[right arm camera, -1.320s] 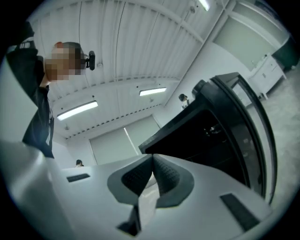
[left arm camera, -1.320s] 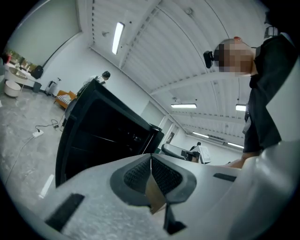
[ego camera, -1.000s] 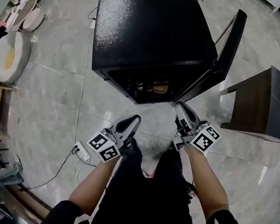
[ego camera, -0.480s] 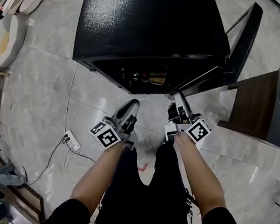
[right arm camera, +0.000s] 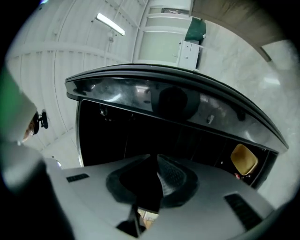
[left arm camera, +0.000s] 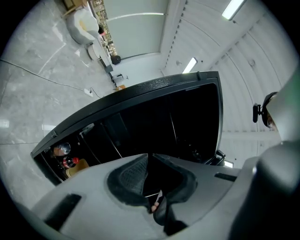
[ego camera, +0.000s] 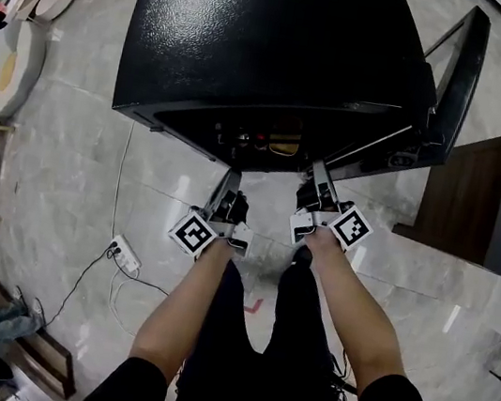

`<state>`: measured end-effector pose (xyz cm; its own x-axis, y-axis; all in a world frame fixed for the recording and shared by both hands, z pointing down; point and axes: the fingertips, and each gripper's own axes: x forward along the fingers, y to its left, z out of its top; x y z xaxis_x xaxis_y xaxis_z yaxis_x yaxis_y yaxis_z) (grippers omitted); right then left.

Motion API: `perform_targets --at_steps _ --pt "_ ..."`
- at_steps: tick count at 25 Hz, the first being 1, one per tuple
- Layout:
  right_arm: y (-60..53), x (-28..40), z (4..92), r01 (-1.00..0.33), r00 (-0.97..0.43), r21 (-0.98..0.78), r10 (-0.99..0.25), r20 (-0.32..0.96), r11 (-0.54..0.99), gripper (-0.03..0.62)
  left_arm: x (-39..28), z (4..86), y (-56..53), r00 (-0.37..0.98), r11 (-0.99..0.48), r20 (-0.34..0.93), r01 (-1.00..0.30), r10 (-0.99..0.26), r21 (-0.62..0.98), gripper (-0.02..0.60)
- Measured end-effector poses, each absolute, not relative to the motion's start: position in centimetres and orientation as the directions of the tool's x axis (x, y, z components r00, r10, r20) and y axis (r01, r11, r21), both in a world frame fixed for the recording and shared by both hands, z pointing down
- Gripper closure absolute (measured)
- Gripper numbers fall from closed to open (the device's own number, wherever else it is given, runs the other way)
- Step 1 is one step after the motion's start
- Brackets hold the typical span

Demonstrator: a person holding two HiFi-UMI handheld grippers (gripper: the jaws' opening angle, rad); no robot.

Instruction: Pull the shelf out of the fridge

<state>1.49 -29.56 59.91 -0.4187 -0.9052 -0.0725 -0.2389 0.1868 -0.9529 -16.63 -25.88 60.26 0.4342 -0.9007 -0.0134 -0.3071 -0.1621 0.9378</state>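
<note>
The shelf sits somewhere inside the open fridge (ego camera: 258, 44), too dark for us to make out. Bottles (ego camera: 252, 136) and a yellow thing (ego camera: 285, 145) stand in there; a jerky pull could topple them. Our left gripper (ego camera: 231, 182) and right gripper (ego camera: 317, 179), both closed and empty, hover just before the opening; unless spread, they would only knock the shelf's edge.

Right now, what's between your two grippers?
Only bare marble floor, as the head view shows. The left gripper and the right gripper both point at the open fridge, with nothing lying between them.
</note>
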Motion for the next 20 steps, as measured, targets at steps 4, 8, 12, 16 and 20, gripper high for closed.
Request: perform_targets --at_steps 4,8,12,16,20 --pt "-30.5 1.2 62.0 -0.243 -0.392 -0.957 -0.918 -0.050 0.156 0.565 -17.2 62.1 -26.5 0.433 -0.153 0.003 -0.325 -0.902 0.933 0.557" --pt "-31.9 2.1 63.6 -0.235 -0.372 -0.963 -0.928 -0.032 0.128 0.508 -17.0 63.0 -27.5 0.413 -0.136 -0.010 -0.277 -0.911 0.951 0.557" --pt "-32.8 2.6 65.1 -0.214 -0.350 -0.972 -0.937 -0.012 0.093 0.505 -17.5 63.8 -28.6 0.373 -0.112 -0.020 -0.226 -0.928 0.968 0.557" --pt "-33.2 2.6 66.3 -0.167 -0.318 -0.984 -0.948 -0.004 0.061 0.496 -18.0 64.7 -29.6 0.339 -0.111 -0.040 -0.193 -0.940 0.975 0.548" --pt "-34.0 1.7 66.8 -0.116 -0.313 -0.990 -0.949 -0.034 0.074 0.485 -18.1 65.4 -30.7 0.323 -0.100 -0.044 -0.157 -0.945 0.983 0.465"
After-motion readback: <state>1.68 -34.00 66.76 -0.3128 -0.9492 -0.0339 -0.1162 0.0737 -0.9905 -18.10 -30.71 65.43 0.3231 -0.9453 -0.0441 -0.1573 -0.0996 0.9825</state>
